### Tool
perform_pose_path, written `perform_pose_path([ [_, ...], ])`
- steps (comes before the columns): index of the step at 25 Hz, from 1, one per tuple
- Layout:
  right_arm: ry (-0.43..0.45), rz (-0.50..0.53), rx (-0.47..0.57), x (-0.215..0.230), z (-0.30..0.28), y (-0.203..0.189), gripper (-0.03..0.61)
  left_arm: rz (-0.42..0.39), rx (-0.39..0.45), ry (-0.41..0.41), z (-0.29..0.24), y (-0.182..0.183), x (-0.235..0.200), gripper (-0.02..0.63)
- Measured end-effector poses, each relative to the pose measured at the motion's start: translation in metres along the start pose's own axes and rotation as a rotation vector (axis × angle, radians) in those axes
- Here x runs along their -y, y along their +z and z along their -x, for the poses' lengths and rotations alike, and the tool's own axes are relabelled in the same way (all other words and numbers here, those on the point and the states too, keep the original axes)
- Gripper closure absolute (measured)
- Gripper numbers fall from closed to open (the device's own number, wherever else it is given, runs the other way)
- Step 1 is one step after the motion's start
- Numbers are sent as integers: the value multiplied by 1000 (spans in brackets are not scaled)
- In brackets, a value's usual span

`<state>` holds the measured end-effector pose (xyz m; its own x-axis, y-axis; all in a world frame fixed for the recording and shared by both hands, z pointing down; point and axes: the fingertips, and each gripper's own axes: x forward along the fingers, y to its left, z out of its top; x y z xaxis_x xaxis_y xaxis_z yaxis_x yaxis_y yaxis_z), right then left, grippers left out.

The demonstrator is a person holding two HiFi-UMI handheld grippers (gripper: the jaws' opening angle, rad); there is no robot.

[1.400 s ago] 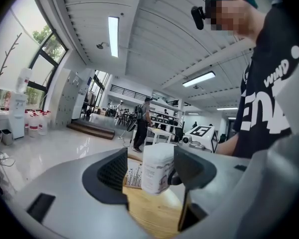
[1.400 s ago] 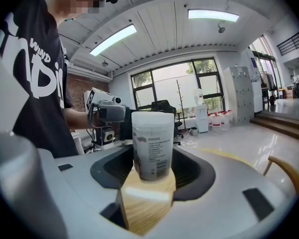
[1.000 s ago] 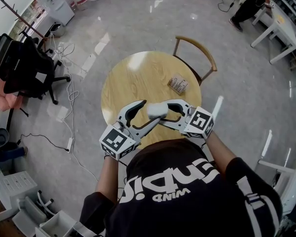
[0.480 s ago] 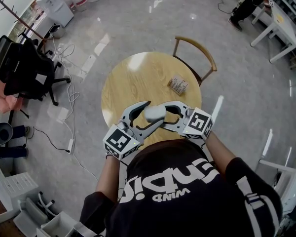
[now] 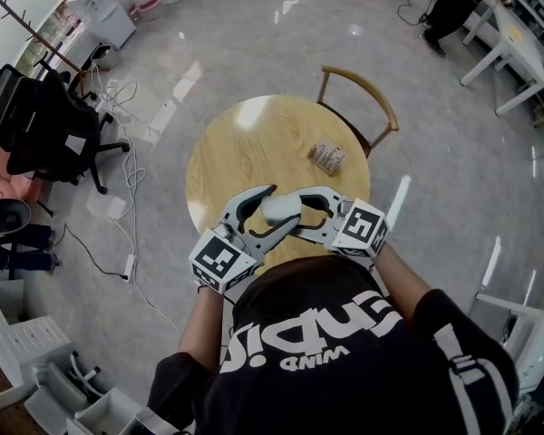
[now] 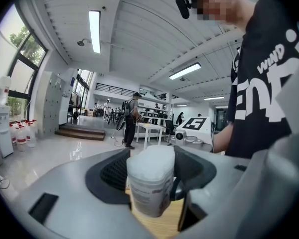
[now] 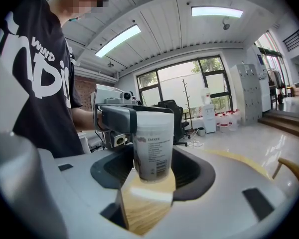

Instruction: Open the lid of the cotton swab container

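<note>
A white, translucent cotton swab container (image 5: 279,209) with a printed label hangs over the near edge of the round wooden table (image 5: 254,143), between both grippers. My left gripper (image 5: 272,214) comes in from the lower left and is shut on its upper part, at the white lid (image 6: 152,158). Coming from the right, my right gripper (image 5: 293,212) is shut on the container's body (image 7: 153,151). In the right gripper view one finger (image 7: 117,119) of the left gripper lies against the lid's side. The lid sits closed on the container.
A small patterned box (image 5: 327,155) lies on the table's far right. A wooden chair (image 5: 363,98) stands behind the table. A black office chair (image 5: 45,125) and floor cables (image 5: 131,179) are at the left; white desks (image 5: 517,53) at the far right.
Both grippers and the container have shifted slightly left and toward the person. The grips look the same.
</note>
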<state>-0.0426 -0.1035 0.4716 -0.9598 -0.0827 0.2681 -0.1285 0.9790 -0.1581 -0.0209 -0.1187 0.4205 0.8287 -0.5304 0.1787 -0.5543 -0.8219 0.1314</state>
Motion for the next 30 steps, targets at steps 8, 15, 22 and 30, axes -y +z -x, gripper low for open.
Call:
perform_pose_path([
  [8, -2, -11, 3, -2, 0, -1, 348, 20, -20, -5, 1, -3, 0, 337],
  [15, 0, -25, 3, -5, 1, -5, 348, 71, -33, -14, 1, -6, 2, 337],
  [22, 4, -35, -5, -6, 1, -7, 347, 115, -40, -16, 1, -9, 1, 337],
  [30, 9, -43, -11, -8, 4, -10, 347, 169, -59, -30, 0, -12, 3, 337],
])
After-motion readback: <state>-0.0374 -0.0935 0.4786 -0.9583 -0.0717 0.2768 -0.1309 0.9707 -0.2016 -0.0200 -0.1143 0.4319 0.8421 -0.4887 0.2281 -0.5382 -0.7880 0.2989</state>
